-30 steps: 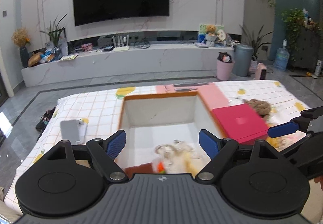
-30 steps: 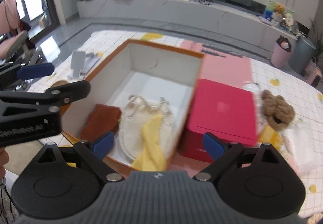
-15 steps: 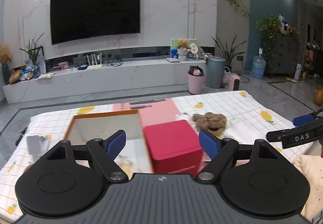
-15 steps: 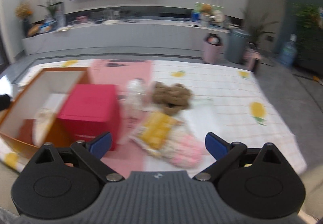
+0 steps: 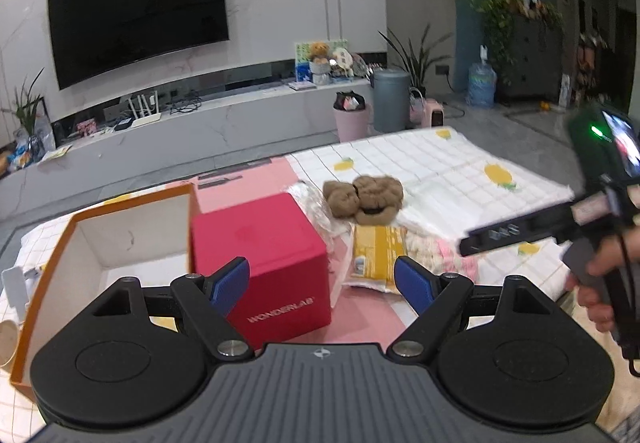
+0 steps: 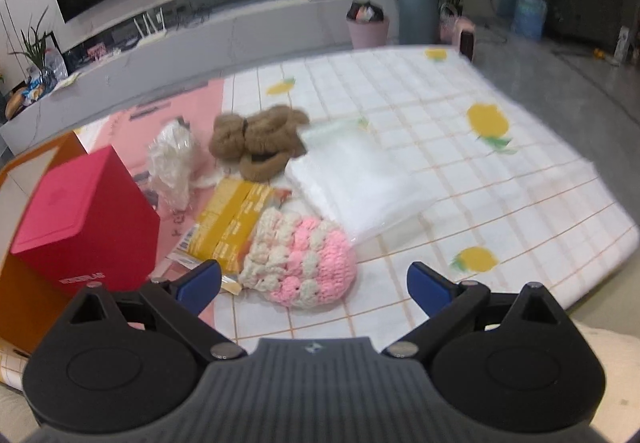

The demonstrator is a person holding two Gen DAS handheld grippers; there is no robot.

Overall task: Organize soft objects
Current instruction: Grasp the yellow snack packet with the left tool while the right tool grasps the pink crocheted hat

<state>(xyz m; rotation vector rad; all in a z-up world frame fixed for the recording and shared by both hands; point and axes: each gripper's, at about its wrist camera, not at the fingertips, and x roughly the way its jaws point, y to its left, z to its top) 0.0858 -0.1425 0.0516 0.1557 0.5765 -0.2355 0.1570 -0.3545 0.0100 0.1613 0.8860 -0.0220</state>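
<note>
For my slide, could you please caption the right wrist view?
Open right gripper hovers over a pink-and-white knit hat beside a yellow packet and red box.

We read one word clearly: "WONDERLAB", in white letters on the front side of the red box [image 5: 276,267]. In the right wrist view the same box [image 6: 86,227] has white letters too, but they are too small to read. The yellow packet [image 5: 378,253] has a print we cannot read.

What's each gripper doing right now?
Left gripper: open, holding nothing.
Right gripper: open, holding nothing, above the pink-and-white knitted hat.
</note>
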